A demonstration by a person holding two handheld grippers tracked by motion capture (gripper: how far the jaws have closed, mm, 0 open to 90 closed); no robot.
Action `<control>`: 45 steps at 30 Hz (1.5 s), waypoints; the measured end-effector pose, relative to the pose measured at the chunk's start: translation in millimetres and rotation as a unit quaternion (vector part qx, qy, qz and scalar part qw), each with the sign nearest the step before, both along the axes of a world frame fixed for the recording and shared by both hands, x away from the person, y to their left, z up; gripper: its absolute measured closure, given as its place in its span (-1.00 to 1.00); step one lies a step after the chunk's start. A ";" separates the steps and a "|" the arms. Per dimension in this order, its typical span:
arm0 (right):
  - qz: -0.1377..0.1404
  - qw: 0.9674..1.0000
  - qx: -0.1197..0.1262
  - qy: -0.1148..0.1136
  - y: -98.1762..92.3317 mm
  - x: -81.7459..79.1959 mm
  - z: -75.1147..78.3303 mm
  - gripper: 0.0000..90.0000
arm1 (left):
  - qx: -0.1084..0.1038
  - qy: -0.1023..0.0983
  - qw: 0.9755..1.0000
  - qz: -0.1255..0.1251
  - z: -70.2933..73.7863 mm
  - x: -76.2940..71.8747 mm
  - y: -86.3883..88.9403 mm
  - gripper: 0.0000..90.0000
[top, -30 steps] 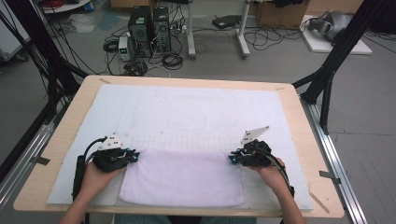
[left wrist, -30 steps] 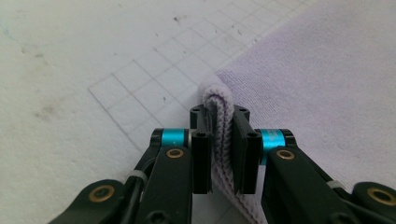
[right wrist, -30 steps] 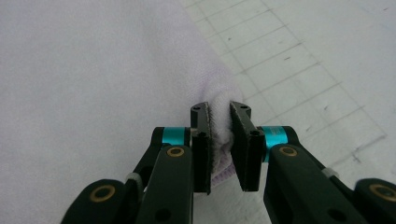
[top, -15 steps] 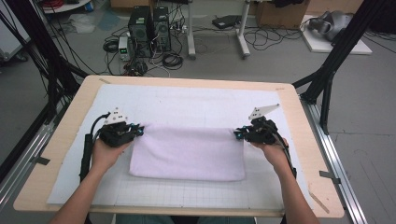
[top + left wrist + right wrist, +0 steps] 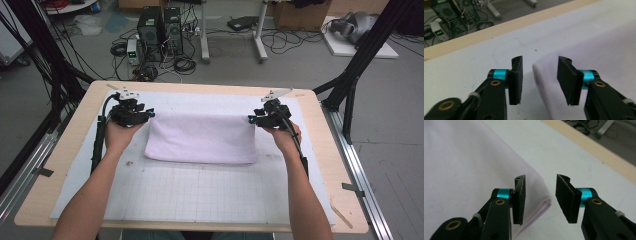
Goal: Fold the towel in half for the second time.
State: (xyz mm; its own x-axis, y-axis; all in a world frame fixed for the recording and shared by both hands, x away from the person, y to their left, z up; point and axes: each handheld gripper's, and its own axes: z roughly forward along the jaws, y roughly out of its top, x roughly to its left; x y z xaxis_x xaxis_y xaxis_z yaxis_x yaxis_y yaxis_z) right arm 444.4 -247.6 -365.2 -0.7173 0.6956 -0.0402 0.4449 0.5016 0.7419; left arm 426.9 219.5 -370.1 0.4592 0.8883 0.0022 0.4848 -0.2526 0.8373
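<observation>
One folded towel [image 5: 202, 138], pale lilac-white, lies on the far half of a white gridded mat [image 5: 190, 192]; all places below are given from the towel. Two hand-held grippers, one at each short end. Left gripper [image 5: 148, 116]: just beside the towel's far left corner, jaws spread and just opened; in the left gripper view the towel's corner [image 5: 544, 75] sits in the gap between the two black pads [image 5: 516, 80], neither pad pressing on it. Right gripper [image 5: 251, 120]: just beside the towel's far right corner, jaws likewise spread and just opened; in the right gripper view the folded edge [image 5: 541, 202] shows its stacked layers under the left pad [image 5: 519, 198], the gap beyond it over bare mat, nothing pinched. Two forearms run in from the near edge, one to each side of the towel. Edges: the towel's far edge is a smooth rounded fold, its near edge lies flat, the left end slants slightly. Open room: a broad band of bare mat on the near side of the towel, a narrower strip beyond it, bare margins past both grippers. Surface: one pale wooden table [image 5: 65, 150] under the mat. Room beyond the towel: grey floor, two dark computer towers [image 5: 160, 27] among coiled cables, black frame struts [image 5: 357, 70] at either side.
</observation>
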 end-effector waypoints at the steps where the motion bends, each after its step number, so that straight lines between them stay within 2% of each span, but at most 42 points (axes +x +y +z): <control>1: 0.003 1.000 -0.002 0.012 1.2 0.0 -3.0 0.26 | 0.011 0.012 1.000 -0.005 -1.8 -0.2 1.5 0.17; 2: 0.010 1.000 -0.007 0.016 2.7 -1.5 -6.1 0.26 | 0.016 0.015 1.000 -0.010 -4.5 -2.0 2.5 0.13; 4: 0.022 0.999 -0.010 0.028 4.3 -6.1 -10.8 0.28 | 0.006 0.017 1.000 -0.021 -9.8 -8.6 5.3 0.15; 7: 0.045 0.998 -0.003 0.052 5.6 -15.7 -17.2 0.39 | 0.003 0.028 0.998 -0.053 -18.2 -22.5 5.5 0.32; 9: 0.059 0.997 -0.006 0.058 7.3 -25.8 -21.9 0.41 | 0.004 0.028 0.997 -0.069 -25.5 -33.8 4.4 0.46; 11: 0.059 0.997 -0.002 0.059 6.9 -36.4 -28.4 0.41 | 0.013 0.047 0.996 -0.073 -34.2 -42.2 2.8 0.50; 13: 0.057 0.996 0.004 0.064 4.6 -45.1 -36.7 0.44 | 0.016 0.050 0.995 -0.083 -43.1 -50.4 2.8 0.57; 14: 0.057 0.996 0.000 0.068 3.8 -48.5 -41.1 0.44 | 0.019 0.057 0.995 -0.086 -46.1 -53.4 3.2 0.59; 16: 0.054 0.996 -0.011 0.073 2.2 -54.8 -49.0 0.45 | 0.017 0.057 0.994 -0.089 -51.1 -59.8 5.8 0.63; 19: 0.049 0.995 -0.013 0.081 -3.0 -58.3 -58.4 0.44 | 0.022 0.068 0.993 -0.093 -57.4 -65.6 8.1 0.63; 21: 0.046 0.996 -0.006 0.079 -6.0 -58.5 -62.5 0.42 | 0.026 0.078 0.992 -0.096 -62.7 -67.1 9.1 0.63; 23: 0.045 0.996 -0.003 0.083 -6.7 -57.5 -64.6 0.41 | 0.027 0.075 0.992 -0.095 -67.5 -69.2 9.4 0.61; 26: 0.045 0.996 -0.007 0.079 -4.7 -58.3 -63.2 0.34 | 0.019 0.071 0.993 -0.096 -66.7 -70.1 10.2 0.55; 29: 0.048 0.996 0.005 0.077 -2.1 -60.0 -60.3 0.26 | 0.001 0.059 0.993 -0.100 -62.5 -72.4 10.3 0.44; 33: 0.048 0.997 0.016 0.056 2.4 -64.3 -53.1 0.11 | -0.014 0.044 0.994 -0.102 -54.9 -77.8 12.2 0.32; 35: 0.045 0.997 0.032 0.052 4.0 -66.7 -48.1 -0.03 | -0.028 0.038 0.994 -0.102 -51.1 -81.2 14.0 0.23; 37: 0.039 0.997 0.040 0.044 6.3 -70.5 -42.0 -0.14 | -0.026 0.030 0.994 -0.097 -46.9 -85.1 15.0 0.15; 39: 0.042 0.997 0.053 0.038 8.8 -74.8 -36.9 -0.21 | -0.030 0.028 0.994 -0.102 -42.7 -89.0 16.5 0.05; 43: 0.043 0.997 0.055 0.030 11.6 -84.0 -29.8 -0.36 | -0.036 0.019 0.994 -0.103 -35.8 -98.9 16.4 -0.11; 45: 0.045 0.997 0.057 0.027 11.1 -87.6 -27.4 -0.43 | -0.040 0.016 0.993 -0.106 -33.2 -103.6 16.8 -0.26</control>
State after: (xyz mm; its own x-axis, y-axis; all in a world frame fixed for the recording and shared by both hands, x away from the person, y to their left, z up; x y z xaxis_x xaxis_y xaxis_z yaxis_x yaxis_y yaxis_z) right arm 356.8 -236.4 -392.6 -0.7756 0.6267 0.0757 0.4430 0.4549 0.7725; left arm 323.4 236.3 -403.3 0.6339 0.7690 -0.0823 0.4551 -0.2848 0.8437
